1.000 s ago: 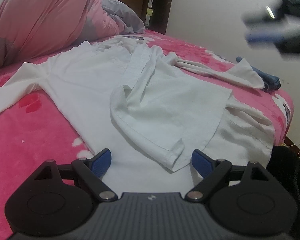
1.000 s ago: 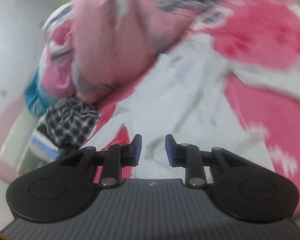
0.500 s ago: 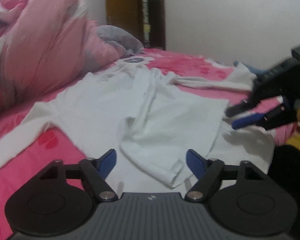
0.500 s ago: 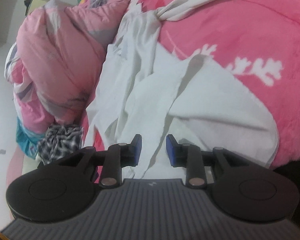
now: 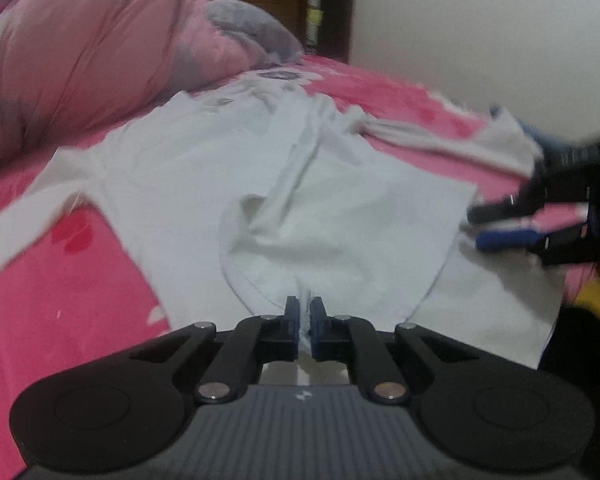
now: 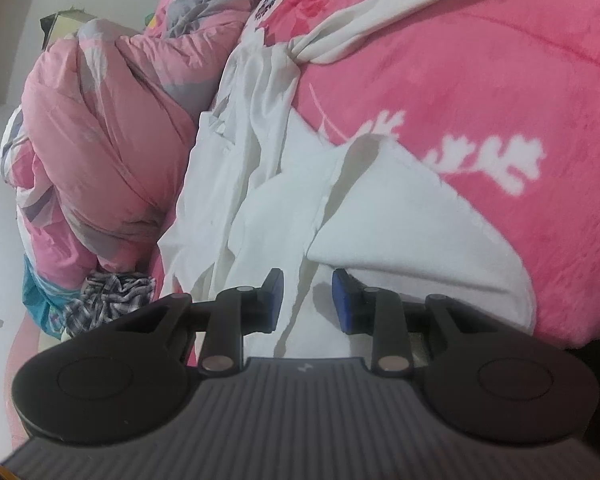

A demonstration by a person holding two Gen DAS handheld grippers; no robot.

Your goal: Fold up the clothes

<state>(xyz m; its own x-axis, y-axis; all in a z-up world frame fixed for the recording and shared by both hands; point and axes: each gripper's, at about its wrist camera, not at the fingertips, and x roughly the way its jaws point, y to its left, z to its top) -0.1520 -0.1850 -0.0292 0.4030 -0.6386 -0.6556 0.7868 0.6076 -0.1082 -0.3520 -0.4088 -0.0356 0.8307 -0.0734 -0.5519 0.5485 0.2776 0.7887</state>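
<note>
A white shirt point(image 5: 188, 168) lies spread on the pink floral bedspread point(image 5: 60, 300), with its right half folded over the middle. My left gripper point(image 5: 305, 316) is shut on the near hem of that folded part; a thin ridge of cloth shows between the blue pads. In the right wrist view the shirt point(image 6: 400, 208) runs away from my right gripper point(image 6: 307, 292). This gripper's jaws stand partly apart just over the cloth, with nothing pinched. In the left wrist view the right gripper point(image 5: 476, 227) sits low at the shirt's right edge.
A heap of pink quilt point(image 5: 80, 52) fills the bed's far left. A checked cloth point(image 6: 112, 296) lies by the heap's foot. A blue garment point(image 5: 540, 132) rests near the far right sleeve. The bed's edge drops off at the right, by a yellow object point(image 5: 596, 304).
The left jaws have closed from wide apart onto the shirt's near hem. The right gripper has come down from the air to the shirt's right edge, its jaw gap unchanged.
</note>
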